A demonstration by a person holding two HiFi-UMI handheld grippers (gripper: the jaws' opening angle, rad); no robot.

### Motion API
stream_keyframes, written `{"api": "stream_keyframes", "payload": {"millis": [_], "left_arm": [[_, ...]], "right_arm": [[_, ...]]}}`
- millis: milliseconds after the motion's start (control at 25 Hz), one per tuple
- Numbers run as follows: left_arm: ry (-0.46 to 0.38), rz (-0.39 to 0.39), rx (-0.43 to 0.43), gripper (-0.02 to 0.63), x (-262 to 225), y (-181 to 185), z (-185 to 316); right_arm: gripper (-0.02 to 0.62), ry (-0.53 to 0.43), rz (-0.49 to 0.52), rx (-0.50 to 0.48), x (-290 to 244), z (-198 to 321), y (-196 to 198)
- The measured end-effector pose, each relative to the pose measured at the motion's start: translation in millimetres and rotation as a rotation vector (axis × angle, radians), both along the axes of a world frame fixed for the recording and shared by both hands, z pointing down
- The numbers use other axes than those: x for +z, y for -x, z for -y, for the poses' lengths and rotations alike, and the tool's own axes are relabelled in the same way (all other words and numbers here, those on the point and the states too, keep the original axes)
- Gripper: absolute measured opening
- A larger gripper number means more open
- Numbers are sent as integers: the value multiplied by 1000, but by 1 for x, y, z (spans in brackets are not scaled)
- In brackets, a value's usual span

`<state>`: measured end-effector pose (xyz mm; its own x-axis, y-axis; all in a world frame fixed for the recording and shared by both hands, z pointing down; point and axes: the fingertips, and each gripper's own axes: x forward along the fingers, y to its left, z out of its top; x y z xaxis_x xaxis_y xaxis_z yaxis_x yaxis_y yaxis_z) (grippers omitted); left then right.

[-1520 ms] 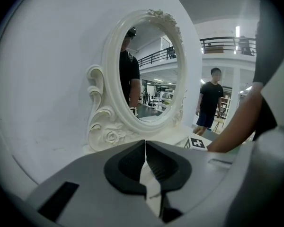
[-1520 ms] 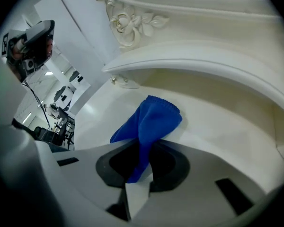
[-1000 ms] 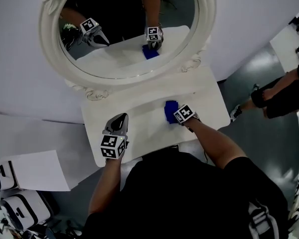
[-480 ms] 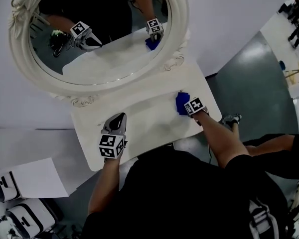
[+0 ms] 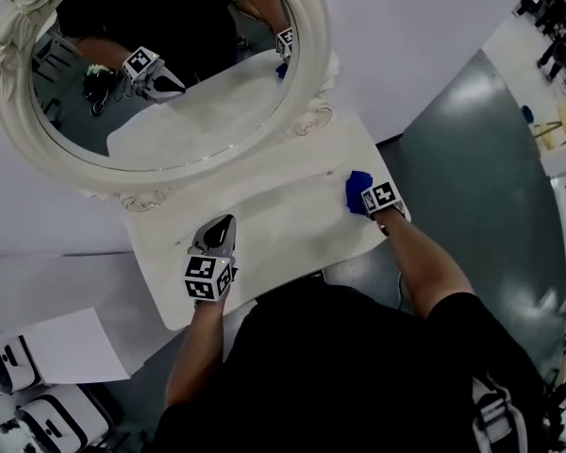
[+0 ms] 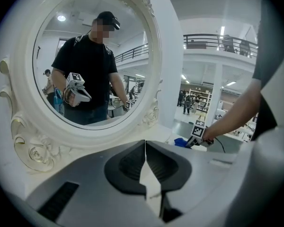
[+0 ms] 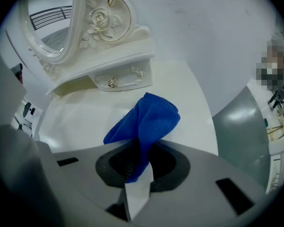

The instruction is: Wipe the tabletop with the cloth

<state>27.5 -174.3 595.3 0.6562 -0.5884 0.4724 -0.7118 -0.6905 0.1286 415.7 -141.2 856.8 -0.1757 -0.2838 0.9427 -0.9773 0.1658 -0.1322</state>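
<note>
From the head view, the right gripper [image 5: 365,198] is clamped on the blue cloth [image 5: 357,187], which lies on the white table [image 5: 283,220] near its far right corner, just ahead of the gripper; the left gripper [image 5: 224,225] is well apart, over the table's near left part, in front of the oval mirror [image 5: 307,74]. In the left gripper view its jaws are pressed together with nothing between them, and the cloth shows small, off to the right. In the right gripper view the jaws pinch a fold of the cloth, the rest bunching forward onto the table, short of a small drawer [image 7: 125,79] under the mirror frame
</note>
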Motion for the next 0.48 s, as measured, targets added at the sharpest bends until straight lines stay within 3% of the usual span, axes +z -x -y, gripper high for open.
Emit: {"api": "stream_keyframes", "payload": {"millis": [480], "left_arm": [[-5, 1, -41, 14, -2, 24, 2]], "right_arm": [[48, 43, -45, -4, 0, 1, -7]]}}
